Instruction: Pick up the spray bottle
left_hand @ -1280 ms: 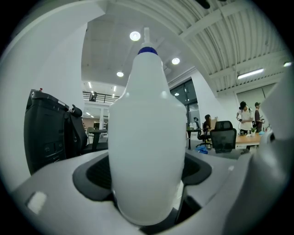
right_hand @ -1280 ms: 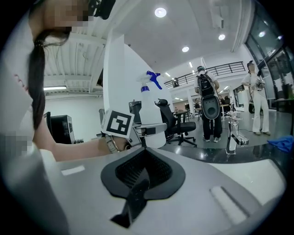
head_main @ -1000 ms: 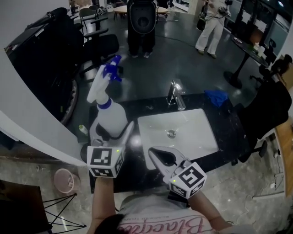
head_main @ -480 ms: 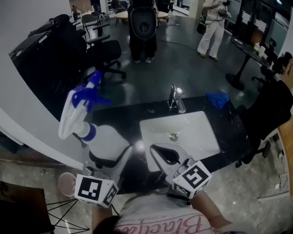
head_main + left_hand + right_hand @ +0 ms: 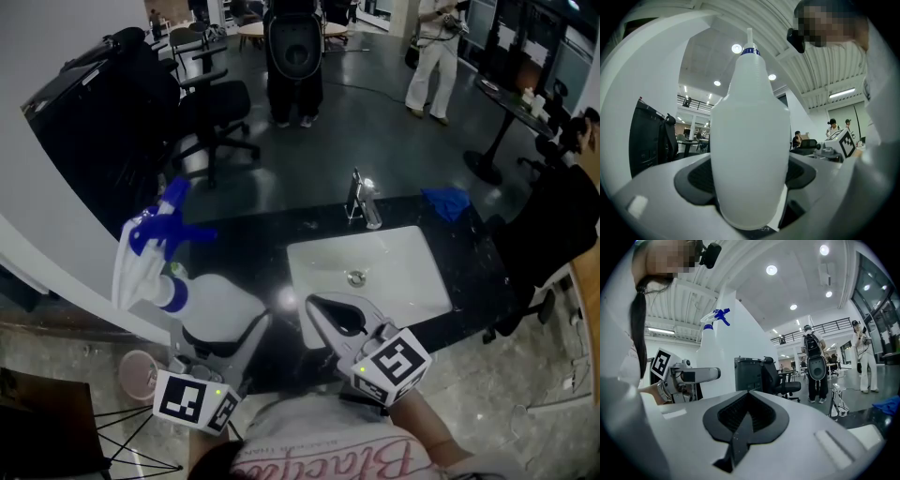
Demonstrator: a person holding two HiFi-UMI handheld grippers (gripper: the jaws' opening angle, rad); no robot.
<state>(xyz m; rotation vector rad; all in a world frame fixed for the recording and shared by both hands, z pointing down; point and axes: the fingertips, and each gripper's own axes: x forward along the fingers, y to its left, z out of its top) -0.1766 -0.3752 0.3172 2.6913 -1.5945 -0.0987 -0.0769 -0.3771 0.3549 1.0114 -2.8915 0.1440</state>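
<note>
The left gripper clamps its fingers round the spray bottle's broad body for a steady hold, tilted above the counter's left end; the right gripper waits aside, fingers closed, empty

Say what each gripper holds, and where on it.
The left gripper holds the spray bottle by its white body, near the base. The right gripper is shut and empty.

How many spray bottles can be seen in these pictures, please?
1. The spray bottle is gripped in the jaws of the left gripper, tilted, to the left of the sink. Another could be hidden outside the views.
</note>
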